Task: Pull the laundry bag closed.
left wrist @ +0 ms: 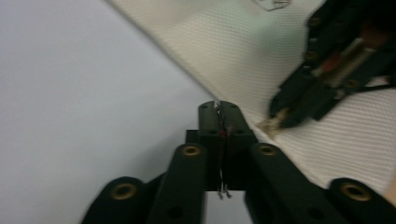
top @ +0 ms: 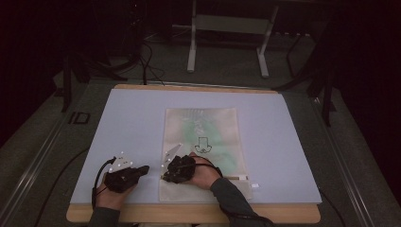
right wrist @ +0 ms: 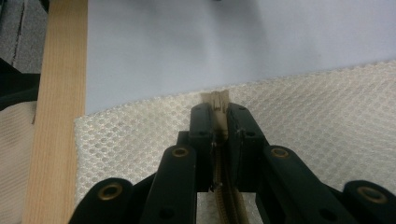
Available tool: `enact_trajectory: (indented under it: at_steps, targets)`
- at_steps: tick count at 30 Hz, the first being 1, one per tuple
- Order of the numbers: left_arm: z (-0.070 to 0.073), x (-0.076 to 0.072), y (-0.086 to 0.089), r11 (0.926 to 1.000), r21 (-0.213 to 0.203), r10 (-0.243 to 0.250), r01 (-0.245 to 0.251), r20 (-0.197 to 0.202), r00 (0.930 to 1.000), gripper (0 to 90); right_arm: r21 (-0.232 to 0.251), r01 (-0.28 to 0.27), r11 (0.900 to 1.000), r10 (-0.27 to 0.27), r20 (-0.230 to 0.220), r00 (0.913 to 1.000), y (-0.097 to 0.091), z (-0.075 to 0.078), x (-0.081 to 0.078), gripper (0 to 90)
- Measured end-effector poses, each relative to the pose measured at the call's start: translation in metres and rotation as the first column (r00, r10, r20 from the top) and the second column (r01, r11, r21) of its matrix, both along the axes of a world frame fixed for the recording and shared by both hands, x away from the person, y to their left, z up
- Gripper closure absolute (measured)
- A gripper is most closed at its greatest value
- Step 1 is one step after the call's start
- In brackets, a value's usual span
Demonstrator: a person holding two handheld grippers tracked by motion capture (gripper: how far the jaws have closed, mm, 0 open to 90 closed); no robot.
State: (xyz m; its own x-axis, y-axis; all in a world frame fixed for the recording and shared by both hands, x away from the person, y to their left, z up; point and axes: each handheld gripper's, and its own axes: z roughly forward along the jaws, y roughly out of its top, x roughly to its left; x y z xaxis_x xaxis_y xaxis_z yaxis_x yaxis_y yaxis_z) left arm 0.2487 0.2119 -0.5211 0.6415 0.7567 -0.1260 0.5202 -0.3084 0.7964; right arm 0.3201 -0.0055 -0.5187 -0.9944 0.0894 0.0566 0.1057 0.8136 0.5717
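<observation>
So the left tongs (top: 142, 169) are sitting at about 7 o'clock on the surface (top: 283, 142), on the pale blue mat (top: 132, 123), just off the left edge of the pouch (top: 203, 151). In the left gripper view the two jaws are pressed together with nothing between them (just a tiny gap line where they meet), tips pointing at the pouch's edge.

The pouch is a flat cream mesh thing with a zipper (right wrist: 226, 196), lying in the middle of the mat and reaching down toward 6 o'clock. There's a greenish print and a small black outline drawing on it.

The right tongs (top: 163, 177) are on the pouch's lower left corner, around 6 o'clock, very near the left ones. In the right gripper view they're clamped on the zipper's fabric end tab (right wrist: 215, 100), which sticks out past the jaw tips, with the wooden edge (right wrist: 58, 116) off at 9 o'clock.
</observation>
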Motion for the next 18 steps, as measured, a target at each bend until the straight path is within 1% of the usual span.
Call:
enact_trajectory:
  at_steps: [1, 2, 3, 4, 6, 8, 12, 18]
  targets:
    - [0.0, -0.001, -0.002, 0.9999, 0.004, -0.016, 0.016, -0.001, 0.9999, 88.8, -0.001, -0.001, 1.0, 0.001, 0.002, 1.0, 0.0, 0.0, 0.0, 81.4]
    - [0.001, -0.003, -0.004, 0.9992, 0.018, -0.036, 0.036, -0.001, 0.9993, 88.9, -0.001, -0.002, 1.0, 0.002, 0.003, 1.0, 0.0, 0.0, 0.0, 81.4]
    - [0.001, -0.003, -0.004, 0.9992, 0.018, -0.036, 0.036, -0.001, 0.9993, 88.9, -0.001, -0.002, 1.0, 0.002, 0.003, 1.0, 0.0, 0.0, 0.0, 81.4]
    - [0.0, -0.005, -0.007, 0.9982, 0.03, -0.052, 0.052, -0.009, 0.9986, 88.9, -0.003, -0.004, 1.0, 0.004, 0.004, 1.0, 0.0, 0.0, 0.0, 81.4]
    - [-0.001, -0.006, -0.01, 0.9977, 0.029, -0.061, 0.061, -0.026, 0.9978, 88.9, -0.005, -0.007, 1.0, 0.007, 0.005, 1.0, 0.001, 0.0, 0.0, 81.4]
    - [-0.003, -0.006, -0.014, 0.996, 0.042, -0.077, 0.079, -0.031, 0.9965, 88.9, -0.007, -0.008, 0.9999, 0.008, 0.006, 1.0, 0.001, 0.0, 0.0, 81.4]
    - [-0.004, -0.008, -0.022, 0.9923, 0.048, -0.113, 0.114, -0.034, 0.9931, 88.8, -0.003, -0.007, 1.0, 0.007, 0.003, 1.0, 0.0, 0.0, 0.0, 81.4]
    - [-0.009, -0.008, -0.031, 0.9858, 0.074, -0.147, 0.151, -0.051, 0.9878, 88.7, -0.002, -0.008, 1.0, 0.008, 0.001, 1.0, 0.0, 0.0, 0.001, 81.4]
